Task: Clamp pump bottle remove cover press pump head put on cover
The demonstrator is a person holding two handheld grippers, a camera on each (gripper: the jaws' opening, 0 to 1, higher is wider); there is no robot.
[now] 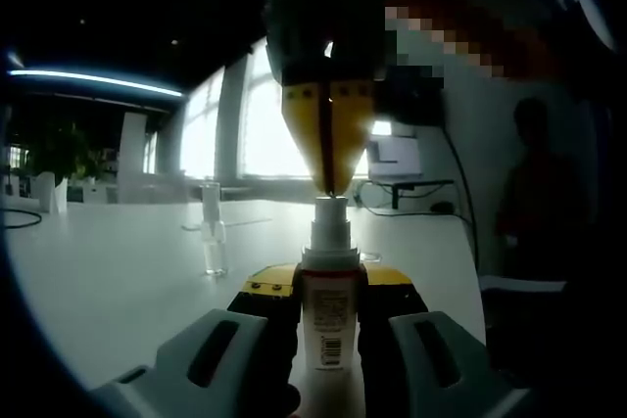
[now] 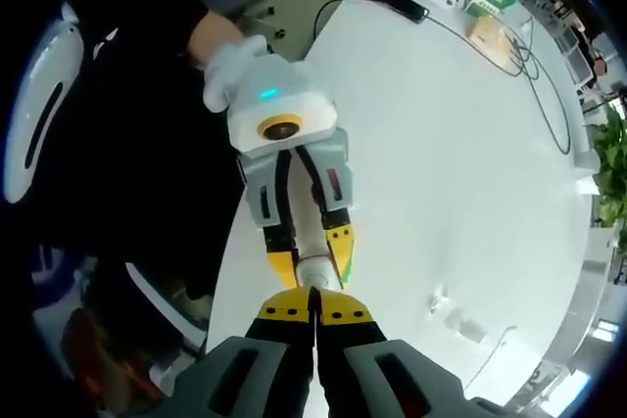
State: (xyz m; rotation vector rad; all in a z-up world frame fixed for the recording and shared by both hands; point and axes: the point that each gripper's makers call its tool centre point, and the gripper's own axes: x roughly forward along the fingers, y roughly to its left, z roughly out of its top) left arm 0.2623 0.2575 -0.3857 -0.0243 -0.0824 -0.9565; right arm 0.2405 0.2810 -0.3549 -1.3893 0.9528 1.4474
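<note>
**Bottle clamped, pump under press**

While my left gripper (image 1: 328,340) pinches the bottle (image 1: 326,315) at its labelled body, my right gripper (image 2: 313,325), jaws pressed together, comes down tip-first on the pump head (image 1: 330,214). Bottle stands upright between the left jaws, above the white table (image 1: 118,271).

Handling, my guess: small, light, stiff plastic, smooth and a bit slippery; a top press could tip or slide it unless the mid-body clamp holds firm. Best hold is the body, below the neck.

Clear cover (image 1: 213,227) stands on the table, well apart to the left. It looks thin and light, so I'd take it gently by its sides. Cables (image 2: 529,56) lie farther off.
</note>
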